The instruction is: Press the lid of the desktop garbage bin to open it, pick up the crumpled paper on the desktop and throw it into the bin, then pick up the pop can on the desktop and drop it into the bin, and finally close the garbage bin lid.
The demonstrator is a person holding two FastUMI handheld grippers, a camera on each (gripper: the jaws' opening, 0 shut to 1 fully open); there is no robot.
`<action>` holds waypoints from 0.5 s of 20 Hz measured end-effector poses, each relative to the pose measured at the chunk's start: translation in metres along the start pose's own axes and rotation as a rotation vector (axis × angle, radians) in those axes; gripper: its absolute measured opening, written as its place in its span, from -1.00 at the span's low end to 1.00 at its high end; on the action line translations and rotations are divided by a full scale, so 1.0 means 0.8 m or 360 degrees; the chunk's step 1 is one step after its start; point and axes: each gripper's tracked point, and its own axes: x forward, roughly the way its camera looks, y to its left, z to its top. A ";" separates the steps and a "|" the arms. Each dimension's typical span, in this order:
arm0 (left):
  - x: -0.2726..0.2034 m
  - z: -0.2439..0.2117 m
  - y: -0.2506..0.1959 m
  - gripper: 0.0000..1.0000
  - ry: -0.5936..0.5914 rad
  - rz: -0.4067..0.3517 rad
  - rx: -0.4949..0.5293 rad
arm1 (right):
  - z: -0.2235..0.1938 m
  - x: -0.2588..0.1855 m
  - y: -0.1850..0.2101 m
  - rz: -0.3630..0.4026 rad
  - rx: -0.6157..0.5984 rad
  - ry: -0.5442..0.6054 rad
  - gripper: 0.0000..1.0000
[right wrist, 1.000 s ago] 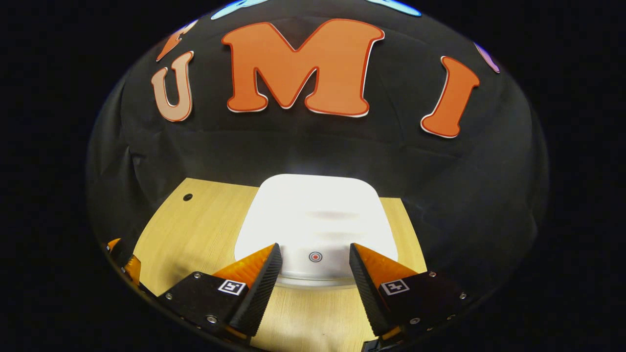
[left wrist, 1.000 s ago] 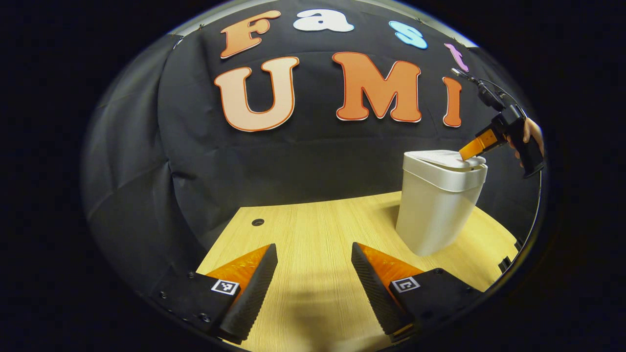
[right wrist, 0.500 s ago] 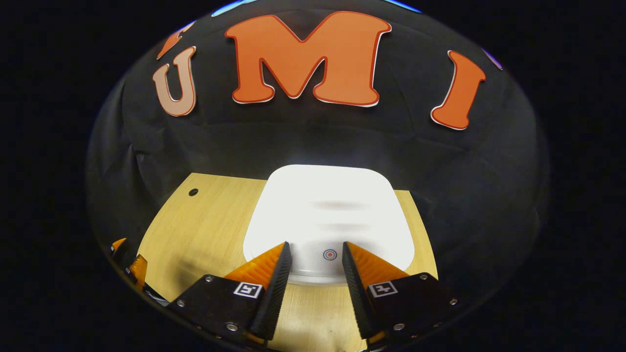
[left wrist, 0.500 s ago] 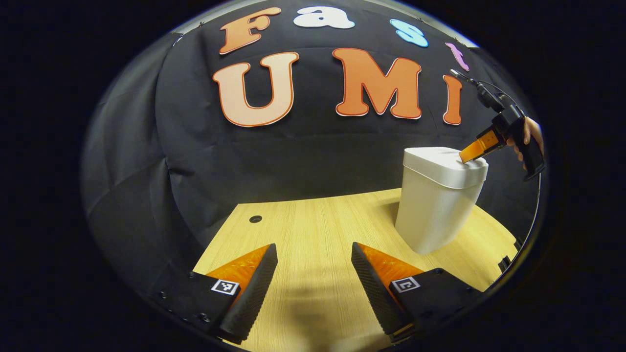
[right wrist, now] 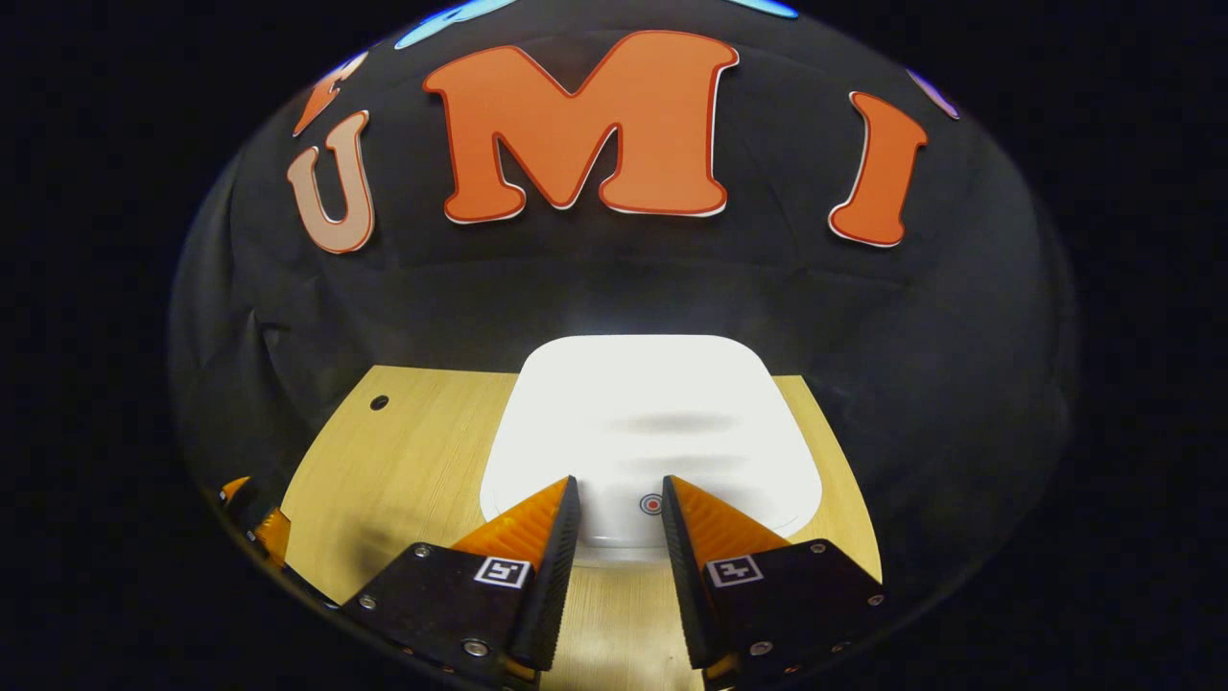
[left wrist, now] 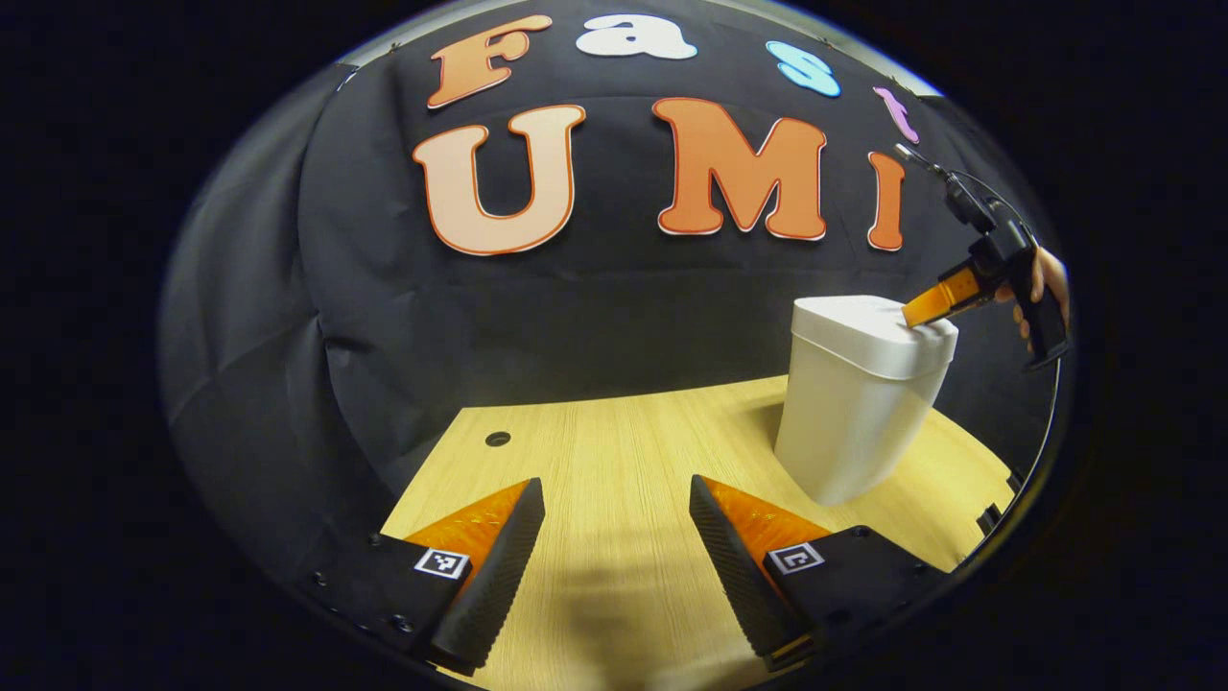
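Right gripper [right wrist: 619,494] nearly clenched over bin lid [right wrist: 652,413], left gripper [left wrist: 614,499] released, red target mark [right wrist: 651,503].

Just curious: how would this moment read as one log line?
stage: lid press | right gripper: over bin lid, fingers narrowed | left gripper: open above table | lid: down

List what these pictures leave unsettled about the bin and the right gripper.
- Bin contents: hidden by the shut lid in both views.
- Contact: in the left gripper view, the right gripper sits at the lid's edge, too small to confirm pressing.
- Lid surface: glare washes it out in the right gripper view.
- Bin walls: hidden beneath the lid in the right gripper view.
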 end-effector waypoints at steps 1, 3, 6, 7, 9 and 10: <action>0.001 0.010 0.002 0.94 -0.0028 -0.0002 0.0006 | -0.001 0.001 -0.001 -0.0016 -0.0004 -0.0030 0.05; 0.002 0.028 0.003 0.94 -0.0081 -0.0011 0.0018 | 0.000 -0.001 -0.006 -0.0078 0.0014 -0.0086 0.07; 0.003 0.053 0.005 0.94 -0.0145 -0.0024 0.0016 | -0.002 -0.007 -0.005 -0.0091 0.0083 -0.0137 0.58; 0.002 0.059 0.004 0.94 -0.0164 -0.0030 0.0003 | -0.003 -0.009 -0.001 -0.0082 0.0093 -0.0162 0.70; -0.001 0.079 0.005 0.94 -0.0222 -0.0033 -0.0027 | -0.004 -0.016 0.013 -0.0036 0.0106 -0.0215 0.77; -0.004 0.087 0.007 0.87 -0.0255 -0.0033 -0.0043 | -0.004 -0.020 0.023 -0.0002 0.0108 -0.0252 0.80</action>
